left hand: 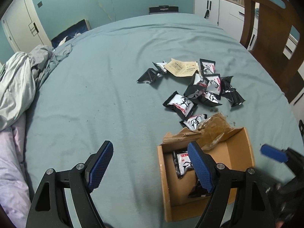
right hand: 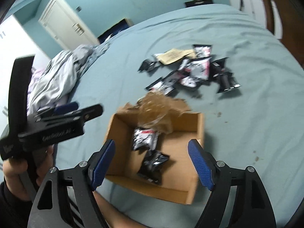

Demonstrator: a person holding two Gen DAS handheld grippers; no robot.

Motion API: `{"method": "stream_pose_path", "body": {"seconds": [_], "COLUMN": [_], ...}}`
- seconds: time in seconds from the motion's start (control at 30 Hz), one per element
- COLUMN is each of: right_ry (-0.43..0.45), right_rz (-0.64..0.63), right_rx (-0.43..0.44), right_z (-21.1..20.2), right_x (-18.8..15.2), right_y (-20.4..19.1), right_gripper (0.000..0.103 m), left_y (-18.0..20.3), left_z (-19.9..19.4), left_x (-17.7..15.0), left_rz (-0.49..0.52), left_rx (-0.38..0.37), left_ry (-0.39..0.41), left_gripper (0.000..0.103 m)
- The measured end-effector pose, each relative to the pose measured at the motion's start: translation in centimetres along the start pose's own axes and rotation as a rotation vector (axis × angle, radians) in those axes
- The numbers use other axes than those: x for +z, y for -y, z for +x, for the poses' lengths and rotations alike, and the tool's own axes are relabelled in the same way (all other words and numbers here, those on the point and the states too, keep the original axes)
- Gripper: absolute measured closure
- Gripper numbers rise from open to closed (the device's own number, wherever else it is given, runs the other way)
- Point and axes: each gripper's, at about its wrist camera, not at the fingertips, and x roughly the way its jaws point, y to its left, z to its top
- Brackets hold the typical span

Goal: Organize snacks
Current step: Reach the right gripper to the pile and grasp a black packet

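Observation:
An open cardboard box point(left hand: 239, 152) point(right hand: 182, 152) sits on the teal bed sheet, its torn flap point(right hand: 157, 104) standing at the far side. Inside lie a black-and-white snack packet point(right hand: 145, 138) point(left hand: 183, 163) and a black one point(right hand: 153, 166). Several more packets point(left hand: 207, 87) point(right hand: 191, 72) are heaped beyond the box around a beige sachet point(left hand: 182, 67). My right gripper point(right hand: 152, 161) hangs open above the box with the black packet below it, untouched by the pads. My left gripper point(left hand: 151, 163) is open over the box's left wall, holding nothing.
Crumpled grey bedding point(left hand: 19, 79) is piled along the bed's left edge. A wooden chair point(left hand: 271, 38) stands at the right, white cabinets point(left hand: 214, 7) behind it. A hand point(right hand: 13, 172) holds the left gripper's handle at the near left.

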Motion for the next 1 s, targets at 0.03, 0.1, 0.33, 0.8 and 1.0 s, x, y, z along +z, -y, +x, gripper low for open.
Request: {"method": "stream_pose_path", "body": {"seconds": [0.03, 0.1, 0.33, 0.8, 1.0], "right_ry": [0.008, 0.027, 0.036, 0.014, -0.053], "right_rz": [0.005, 0.010, -0.018, 0.050, -0.029], "right_rx": [-0.017, -0.058, -0.163, -0.180, -0.268], "right_z": [-0.2, -0.9, -1.9, -2.3, 1.6], "right_x": [-0.1, -0.1, 0.2, 2.8, 5.0], "right_y": [0.1, 0.3, -0.1, 2.6, 3.1], "right_gripper": [0.025, 0.025, 0.025, 0.025, 0.025], "left_y": [0.0, 0.2, 0.2, -1.0, -0.9], "left_z": [-0.1, -0.3, -0.7, 1.6, 2.0], "left_x": [0.0, -0.1, 0.1, 2.2, 3.4], "left_rz": [0.004, 0.013, 0.012, -0.045, -0.042], "left_rx": [0.001, 0.002, -0.017, -0.048, -0.082], "left_ry": [0.003, 0.010, 0.021, -0.022, -0.010], "left_gripper": [0.021, 0.021, 0.021, 0.021, 0.018]}}
